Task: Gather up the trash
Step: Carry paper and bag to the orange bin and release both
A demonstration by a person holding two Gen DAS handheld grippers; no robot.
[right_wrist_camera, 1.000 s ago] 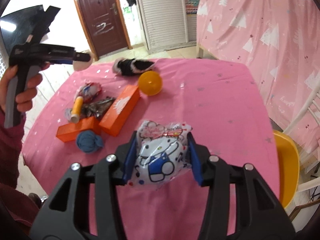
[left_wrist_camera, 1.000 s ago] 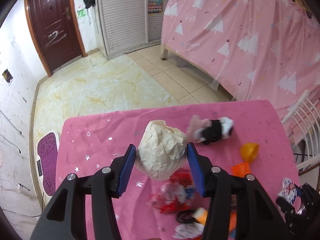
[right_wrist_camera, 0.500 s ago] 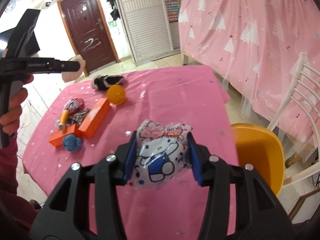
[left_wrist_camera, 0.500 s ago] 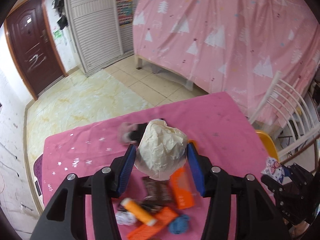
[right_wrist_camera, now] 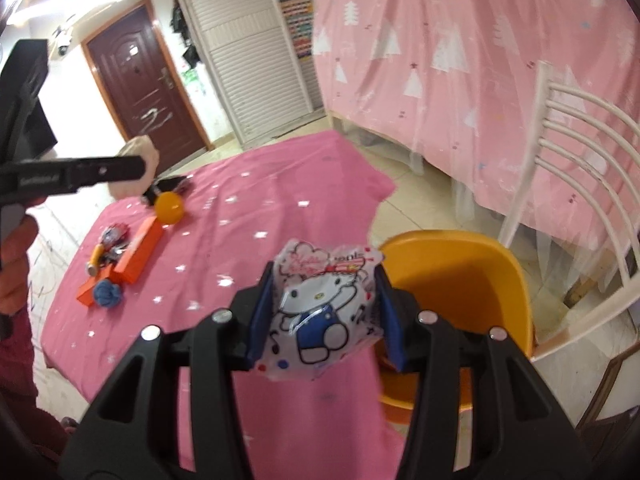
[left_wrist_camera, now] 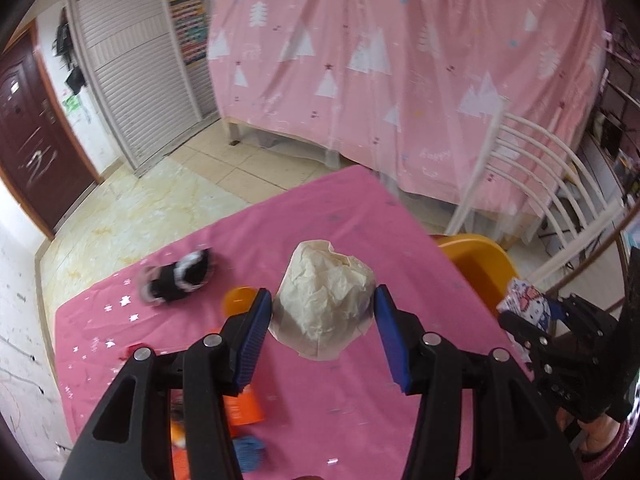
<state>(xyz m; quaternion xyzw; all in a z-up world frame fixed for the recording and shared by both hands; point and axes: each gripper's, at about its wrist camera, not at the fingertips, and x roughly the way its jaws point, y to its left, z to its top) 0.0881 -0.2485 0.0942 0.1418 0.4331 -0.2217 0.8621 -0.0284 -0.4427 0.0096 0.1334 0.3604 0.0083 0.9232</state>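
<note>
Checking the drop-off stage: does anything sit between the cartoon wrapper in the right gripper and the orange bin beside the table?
Nothing visible does. The right gripper holds the cartoon wrapper in the air by the table's edge, and the orange bin lies open just beyond it to the right, with only air between them.

Crumpled matt paper wad (left_wrist_camera: 324, 312); glossy plastic wrapper (right_wrist_camera: 324, 312).

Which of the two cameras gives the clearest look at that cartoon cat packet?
The right wrist view. There the cartoon cat packet fills the middle, clamped between the right gripper, its printed face plain. In the left wrist view the same packet is only a small sliver near the right edge, partly hidden by the black gripper body.
</note>
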